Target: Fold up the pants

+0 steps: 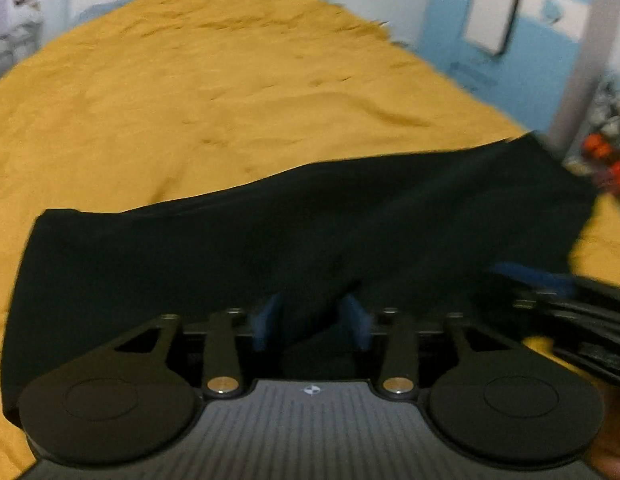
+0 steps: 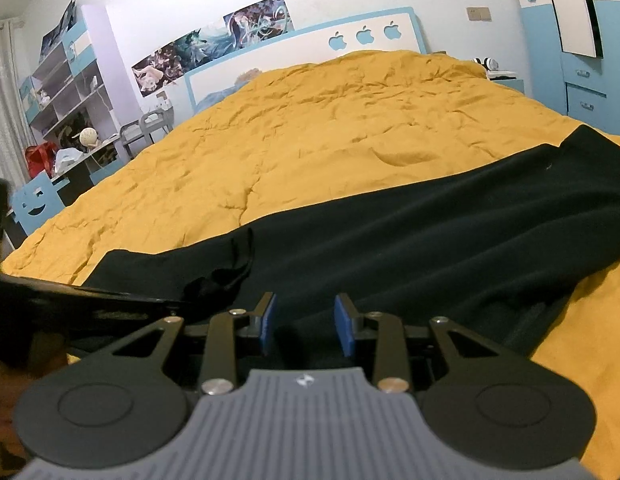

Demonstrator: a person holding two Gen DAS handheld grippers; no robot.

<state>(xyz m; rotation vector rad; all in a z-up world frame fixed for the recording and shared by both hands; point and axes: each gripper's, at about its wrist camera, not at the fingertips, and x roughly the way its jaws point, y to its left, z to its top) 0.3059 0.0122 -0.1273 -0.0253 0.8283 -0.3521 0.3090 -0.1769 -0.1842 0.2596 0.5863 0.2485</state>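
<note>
Black pants (image 1: 310, 236) lie across the near edge of a yellow bedspread (image 1: 214, 92). My left gripper (image 1: 311, 322) has its blue pads apart with a fold of the black cloth between and over them; the view is blurred. In the right wrist view the pants (image 2: 389, 232) stretch from lower left to upper right, with a drawstring knot (image 2: 218, 276) near the waist. My right gripper (image 2: 306, 320) is open, its blue pads just above the cloth near the waistband. The other gripper shows at the right of the left wrist view (image 1: 569, 304) and at the left of the right wrist view (image 2: 90, 300).
The bedspread (image 2: 310, 128) covers a wide bed with a blue and white headboard (image 2: 310, 52). A blue wardrobe (image 2: 581, 40) stands at the right. Shelves and a cluttered desk (image 2: 70, 120) stand at the left.
</note>
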